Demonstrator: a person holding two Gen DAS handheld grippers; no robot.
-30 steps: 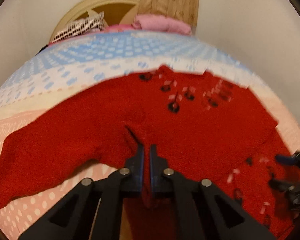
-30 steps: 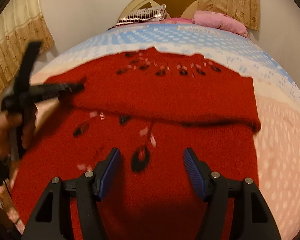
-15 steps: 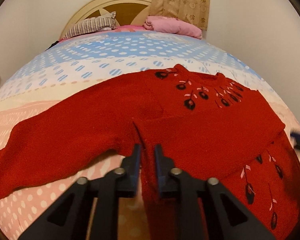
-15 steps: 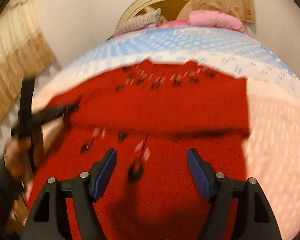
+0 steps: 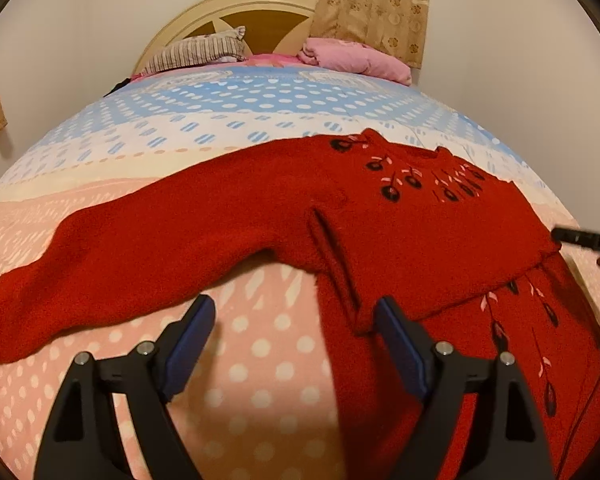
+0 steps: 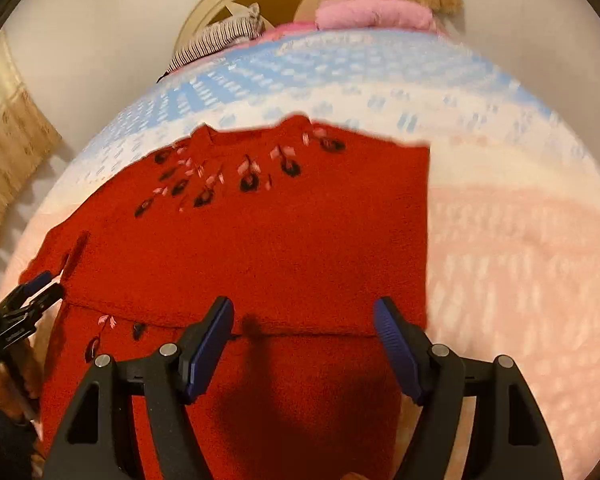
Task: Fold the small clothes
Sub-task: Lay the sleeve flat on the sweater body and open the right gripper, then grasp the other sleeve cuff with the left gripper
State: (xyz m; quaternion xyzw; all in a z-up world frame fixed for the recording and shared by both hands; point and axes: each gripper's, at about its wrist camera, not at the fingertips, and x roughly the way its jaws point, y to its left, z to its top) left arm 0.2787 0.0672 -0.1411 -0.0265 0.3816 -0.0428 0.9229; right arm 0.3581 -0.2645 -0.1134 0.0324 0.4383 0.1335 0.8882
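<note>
Bedspread point(image 5: 260, 360) lies bare under left tool point(image 5: 296, 344), spread wide beside sweater point(image 5: 420, 240) edge.

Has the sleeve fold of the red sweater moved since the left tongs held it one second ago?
Yes. The left tongs have just been opening, nothing between them now; the fold lies flat on the red sweater, farther toward the headboard.

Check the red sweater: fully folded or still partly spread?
Partly folded. The red sweater has one sleeve laid across its body, while the other sleeve lies stretched out on the bedspread.
</note>
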